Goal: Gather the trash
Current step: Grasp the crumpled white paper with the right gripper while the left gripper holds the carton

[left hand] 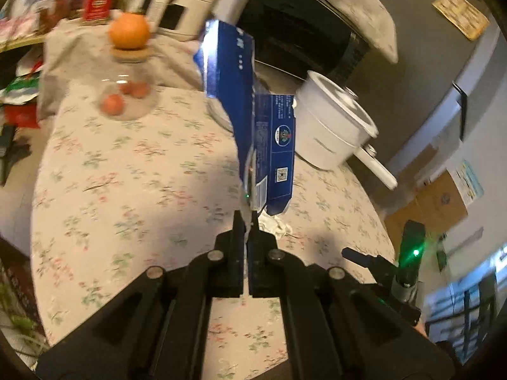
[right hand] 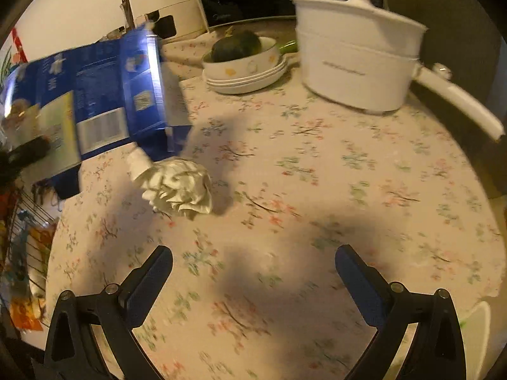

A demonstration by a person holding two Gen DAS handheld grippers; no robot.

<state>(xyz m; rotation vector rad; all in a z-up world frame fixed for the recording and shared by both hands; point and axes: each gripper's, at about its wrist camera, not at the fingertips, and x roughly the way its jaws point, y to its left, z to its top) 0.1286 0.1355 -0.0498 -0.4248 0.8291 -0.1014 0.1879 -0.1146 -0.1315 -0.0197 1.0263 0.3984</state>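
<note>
A flattened blue carton (left hand: 253,120) hangs above the flowered tablecloth, pinched at its lower edge by my left gripper (left hand: 248,221), which is shut on it. The right wrist view shows the same blue carton (right hand: 104,101) lifted at the left, unfolded and tilted. Below it a crumpled white paper ball (right hand: 179,188) lies on the cloth. My right gripper (right hand: 253,261) hovers over the table in front of the paper ball, wide open with nothing between its fingers. Part of the right gripper (left hand: 380,261) shows at the lower right of the left wrist view.
A white pot with lid and long handle (right hand: 358,60) stands at the back right. Stacked dishes with a dark fruit (right hand: 244,66) sit behind the paper. A glass jar (left hand: 126,95) with an orange on its cork lid and a white appliance (right hand: 164,3) stand further back.
</note>
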